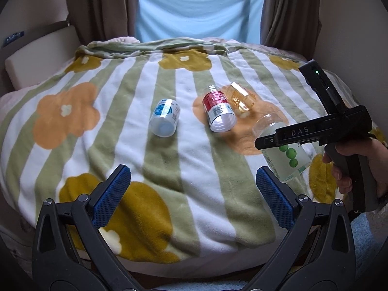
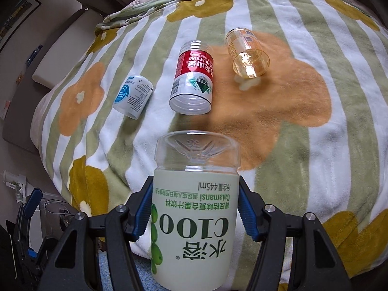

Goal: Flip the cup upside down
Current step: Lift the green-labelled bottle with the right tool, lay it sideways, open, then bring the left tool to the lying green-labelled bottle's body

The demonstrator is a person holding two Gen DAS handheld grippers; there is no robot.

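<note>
right gripper (image 2: 195,214) clamping green-label cup (image 2: 194,208) (label inverted), left gripper (image 1: 194,189) empty

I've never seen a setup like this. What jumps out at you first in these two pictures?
The big floral striped blanket fills both views. In the right wrist view, the right gripper clamps a cut-bottle cup with a green C100 label, base pointing away from the camera. Three more cups lie tipped on the blanket beyond: a blue-labelled one, a red-labelled one and a clear amber one, while the left gripper hangs open.
</note>
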